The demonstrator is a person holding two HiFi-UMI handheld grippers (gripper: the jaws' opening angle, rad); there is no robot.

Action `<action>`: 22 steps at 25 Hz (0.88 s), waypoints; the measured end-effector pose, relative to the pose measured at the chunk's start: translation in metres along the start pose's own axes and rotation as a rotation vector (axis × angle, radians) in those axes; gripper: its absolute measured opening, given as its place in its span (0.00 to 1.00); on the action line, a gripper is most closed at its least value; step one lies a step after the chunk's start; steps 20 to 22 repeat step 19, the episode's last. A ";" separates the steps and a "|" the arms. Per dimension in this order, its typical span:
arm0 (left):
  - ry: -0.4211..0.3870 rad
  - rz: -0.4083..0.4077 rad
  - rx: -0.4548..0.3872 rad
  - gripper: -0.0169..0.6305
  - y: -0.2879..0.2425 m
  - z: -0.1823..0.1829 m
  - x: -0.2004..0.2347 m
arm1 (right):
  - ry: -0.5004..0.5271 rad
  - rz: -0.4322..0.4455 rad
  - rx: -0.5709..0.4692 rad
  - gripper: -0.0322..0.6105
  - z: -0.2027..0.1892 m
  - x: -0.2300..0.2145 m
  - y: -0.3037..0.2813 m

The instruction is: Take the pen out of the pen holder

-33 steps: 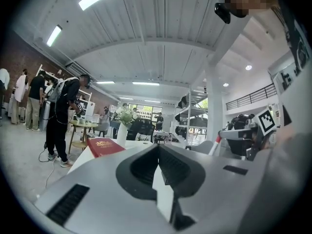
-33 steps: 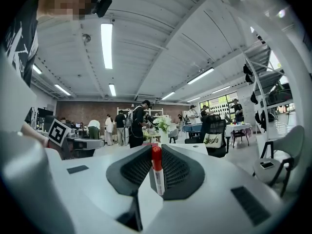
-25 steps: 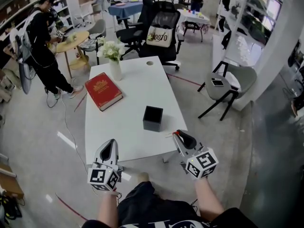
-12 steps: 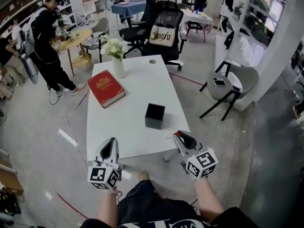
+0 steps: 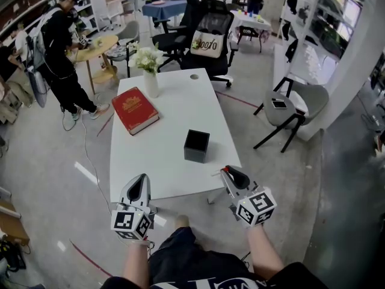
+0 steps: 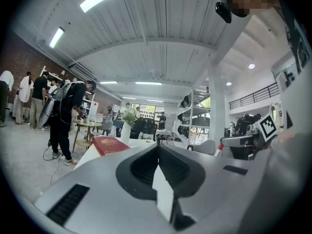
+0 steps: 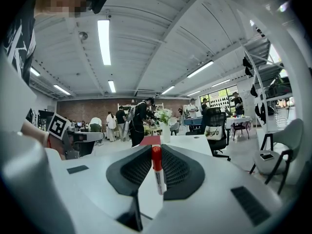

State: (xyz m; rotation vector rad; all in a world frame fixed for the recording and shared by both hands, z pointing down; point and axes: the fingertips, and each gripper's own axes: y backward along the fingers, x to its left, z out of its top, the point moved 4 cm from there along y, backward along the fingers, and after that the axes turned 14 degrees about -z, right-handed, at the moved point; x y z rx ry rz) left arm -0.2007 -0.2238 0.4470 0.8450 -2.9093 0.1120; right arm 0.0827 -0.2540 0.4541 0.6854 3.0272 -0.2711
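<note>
Pen (image 7: 157, 172), white-barrelled with a red cap, stands nearly upright between the jaws of the right tool (image 5: 227, 172), which are closed onto it part-way and pinch its barrel, the cap pointing up. That tool is held level at the near right corner of the white worktop (image 5: 171, 161). The black square pen holder (image 5: 196, 147) sits on the worktop beyond it, apart from both the pen and the tool. The left tool (image 5: 140, 183) is held over the near left edge of the worktop, its jaws pressed together with nothing between them. Farther back on the worktop lie a red book (image 5: 135, 109) and, behind it, a white vase of flowers (image 5: 149, 65). A black office chair (image 5: 209, 38) stands at the far end.
</note>
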 end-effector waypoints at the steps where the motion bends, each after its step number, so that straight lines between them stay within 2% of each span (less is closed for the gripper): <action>1: 0.000 0.000 0.000 0.03 0.000 0.000 0.000 | 0.000 0.001 -0.001 0.16 0.000 0.000 0.000; 22: -0.003 0.005 0.016 0.03 -0.008 -0.004 0.010 | -0.030 0.009 -0.004 0.16 -0.006 -0.004 -0.010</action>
